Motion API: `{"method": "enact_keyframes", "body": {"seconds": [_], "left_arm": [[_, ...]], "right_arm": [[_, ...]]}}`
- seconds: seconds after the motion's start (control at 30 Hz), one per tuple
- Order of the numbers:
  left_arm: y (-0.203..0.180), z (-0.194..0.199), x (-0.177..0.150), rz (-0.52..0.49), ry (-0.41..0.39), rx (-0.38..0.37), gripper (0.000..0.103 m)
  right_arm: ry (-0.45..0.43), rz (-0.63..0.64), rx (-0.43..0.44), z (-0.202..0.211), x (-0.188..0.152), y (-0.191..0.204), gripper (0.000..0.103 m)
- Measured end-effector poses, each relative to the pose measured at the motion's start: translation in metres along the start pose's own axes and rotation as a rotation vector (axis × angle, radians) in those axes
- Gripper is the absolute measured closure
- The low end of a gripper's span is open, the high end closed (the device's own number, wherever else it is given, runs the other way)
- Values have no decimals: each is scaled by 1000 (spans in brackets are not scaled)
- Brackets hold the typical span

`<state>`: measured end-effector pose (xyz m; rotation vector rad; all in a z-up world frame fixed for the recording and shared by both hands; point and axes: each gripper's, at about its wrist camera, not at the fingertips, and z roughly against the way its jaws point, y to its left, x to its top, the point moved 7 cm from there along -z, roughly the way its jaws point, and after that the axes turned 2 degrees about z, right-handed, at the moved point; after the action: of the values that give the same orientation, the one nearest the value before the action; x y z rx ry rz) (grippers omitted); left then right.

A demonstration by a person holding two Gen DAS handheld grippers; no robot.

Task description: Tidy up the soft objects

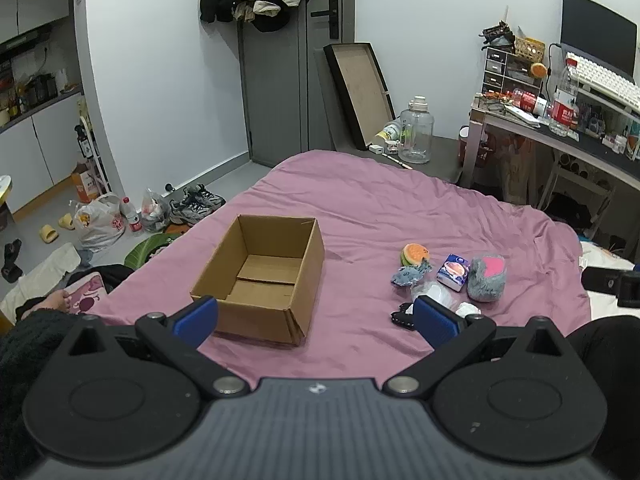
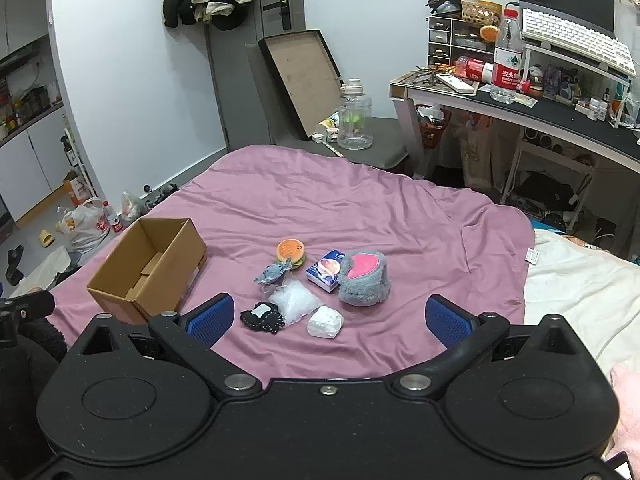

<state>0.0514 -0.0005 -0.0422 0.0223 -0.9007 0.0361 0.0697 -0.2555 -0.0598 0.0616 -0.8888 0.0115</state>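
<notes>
An empty cardboard box (image 1: pixel 260 276) (image 2: pixel 148 268) stands open on the pink bedspread (image 1: pixel 372 208) (image 2: pixel 320 200). Right of it lies a cluster of small items: a burger plush (image 2: pixel 291 252) (image 1: pixel 415 255), a blue-grey fish plush (image 2: pixel 273 272) (image 1: pixel 411 273), a small blue carton (image 2: pixel 326 270) (image 1: pixel 453 271), a grey furry plush with a pink heart (image 2: pixel 363 278) (image 1: pixel 487 277), a clear plastic bag (image 2: pixel 294 303), a black pouch (image 2: pixel 262 317) (image 1: pixel 402 316) and a white wad (image 2: pixel 325 322) (image 1: pixel 468 309). My left gripper (image 1: pixel 316 320) is open above the bed's near part, beside the box. My right gripper (image 2: pixel 330 316) is open just short of the cluster.
A desk (image 2: pixel 520 108) with bottle, keyboard and clutter stands at the right. A large water jug (image 2: pixel 354 120) and a leaning tray (image 2: pixel 304 80) sit beyond the bed's far edge. Bags, shoes and bottles litter the floor at the left (image 1: pixel 120 220). A white blanket (image 2: pixel 580 280) lies right.
</notes>
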Motion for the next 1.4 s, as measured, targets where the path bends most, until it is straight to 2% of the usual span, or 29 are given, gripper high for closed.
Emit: {"method": "enact_keyframes", "body": {"seconds": [0.9,1.4], "left_arm": [[-2,-10,-10,-12,14,-3,0],[-12,-38,-2,-32,46,-15,0]], "right_arm": [[3,-1,2,-2,-1,-1,0],[33,-37,2,-31,3,-14,0]]}}
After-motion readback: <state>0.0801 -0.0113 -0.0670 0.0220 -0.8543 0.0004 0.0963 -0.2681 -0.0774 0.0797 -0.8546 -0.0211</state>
